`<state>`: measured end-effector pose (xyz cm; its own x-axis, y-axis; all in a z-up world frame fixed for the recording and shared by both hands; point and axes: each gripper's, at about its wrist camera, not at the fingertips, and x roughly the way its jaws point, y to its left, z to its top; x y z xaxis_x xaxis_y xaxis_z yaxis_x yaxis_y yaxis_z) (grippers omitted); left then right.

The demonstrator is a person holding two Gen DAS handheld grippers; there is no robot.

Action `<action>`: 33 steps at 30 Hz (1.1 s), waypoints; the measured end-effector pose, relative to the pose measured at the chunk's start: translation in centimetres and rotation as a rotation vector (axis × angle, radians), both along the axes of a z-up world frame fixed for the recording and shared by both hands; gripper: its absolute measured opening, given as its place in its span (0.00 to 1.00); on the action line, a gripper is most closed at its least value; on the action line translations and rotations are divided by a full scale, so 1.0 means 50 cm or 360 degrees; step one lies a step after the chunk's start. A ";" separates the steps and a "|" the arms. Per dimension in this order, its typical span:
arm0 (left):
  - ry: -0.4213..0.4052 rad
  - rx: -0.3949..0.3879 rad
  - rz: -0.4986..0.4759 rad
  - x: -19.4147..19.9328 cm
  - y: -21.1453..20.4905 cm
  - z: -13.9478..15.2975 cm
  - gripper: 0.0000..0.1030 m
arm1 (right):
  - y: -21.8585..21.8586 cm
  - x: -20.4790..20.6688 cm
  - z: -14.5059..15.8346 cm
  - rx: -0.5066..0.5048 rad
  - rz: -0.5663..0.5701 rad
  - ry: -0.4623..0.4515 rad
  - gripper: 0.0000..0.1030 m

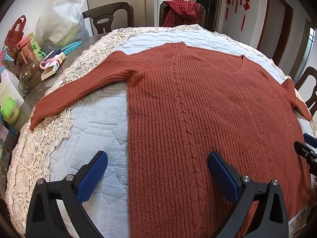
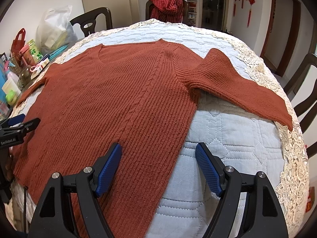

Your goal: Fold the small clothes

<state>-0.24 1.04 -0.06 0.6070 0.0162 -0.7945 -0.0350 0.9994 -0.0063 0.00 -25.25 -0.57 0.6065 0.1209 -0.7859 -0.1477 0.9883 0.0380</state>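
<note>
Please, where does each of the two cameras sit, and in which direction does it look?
Left wrist: sits on the left gripper, over the sweater's left edge, facing the far chairs; jaws open; the right gripper shows at right.
Right wrist: sits on the right gripper, over the sweater's right edge, facing the same way; jaws open; the left gripper shows at left.
Shared: sweater, quilt, red checked cloth.

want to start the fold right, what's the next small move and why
Probably move the open left gripper up to the left sleeve to fold it inward: the sweater lies flat, unfolded, sleeves spread, and both grippers are empty.
</note>
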 end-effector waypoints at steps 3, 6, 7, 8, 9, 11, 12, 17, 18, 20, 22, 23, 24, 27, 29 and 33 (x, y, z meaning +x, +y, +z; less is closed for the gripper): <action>0.0000 0.0003 -0.0008 0.000 -0.001 0.002 1.00 | 0.002 -0.001 0.001 -0.0007 -0.0004 0.0006 0.75; 0.0005 0.0001 -0.0014 0.002 -0.002 0.004 1.00 | 0.001 0.001 0.003 -0.0008 -0.0009 0.0012 0.75; 0.0008 -0.0001 -0.0015 0.002 -0.002 0.005 1.00 | 0.001 0.002 0.004 -0.0009 -0.0010 0.0013 0.75; 0.0011 -0.0003 -0.0016 0.003 -0.002 0.006 0.99 | 0.001 0.002 0.004 -0.0009 -0.0011 0.0013 0.75; 0.0016 -0.0004 -0.0019 0.004 -0.003 0.007 0.99 | 0.001 0.002 0.005 -0.0005 -0.0013 0.0013 0.75; 0.0020 -0.0007 -0.0020 0.006 -0.002 0.009 0.99 | -0.002 0.001 0.006 0.0002 -0.0013 0.0015 0.75; 0.0020 -0.0011 -0.0019 0.006 -0.001 0.009 0.98 | -0.002 0.001 0.007 0.0005 -0.0014 0.0017 0.75; 0.0009 -0.0020 -0.0021 0.004 -0.001 0.014 0.97 | -0.002 -0.005 0.020 0.0002 -0.0012 -0.0013 0.75; 0.0006 -0.0021 -0.0022 0.004 -0.001 0.015 0.97 | -0.002 -0.006 0.024 -0.0001 -0.0011 -0.0024 0.75; 0.0001 -0.0021 -0.0021 0.005 0.000 0.016 0.96 | 0.002 -0.009 0.033 -0.0002 -0.0002 -0.0049 0.75; -0.0011 -0.0021 -0.0017 0.006 0.003 0.019 0.95 | 0.007 -0.009 0.039 0.0003 0.0007 -0.0064 0.75; -0.0019 -0.0021 -0.0013 0.006 0.005 0.021 0.95 | 0.008 -0.008 0.042 0.0006 0.0013 -0.0070 0.75; -0.0023 -0.0021 -0.0010 0.007 0.006 0.022 0.95 | 0.010 -0.007 0.043 0.0009 0.0020 -0.0076 0.75; -0.0037 -0.0029 0.0001 0.011 0.015 0.026 0.95 | 0.019 -0.001 0.046 0.0013 0.0042 -0.0083 0.75; -0.0048 -0.0030 0.0010 0.014 0.023 0.028 0.95 | 0.025 0.005 0.046 0.0022 0.0056 -0.0086 0.75; -0.0064 -0.0039 0.0047 0.024 0.048 0.031 0.95 | 0.034 0.017 0.046 0.0035 0.0072 -0.0087 0.75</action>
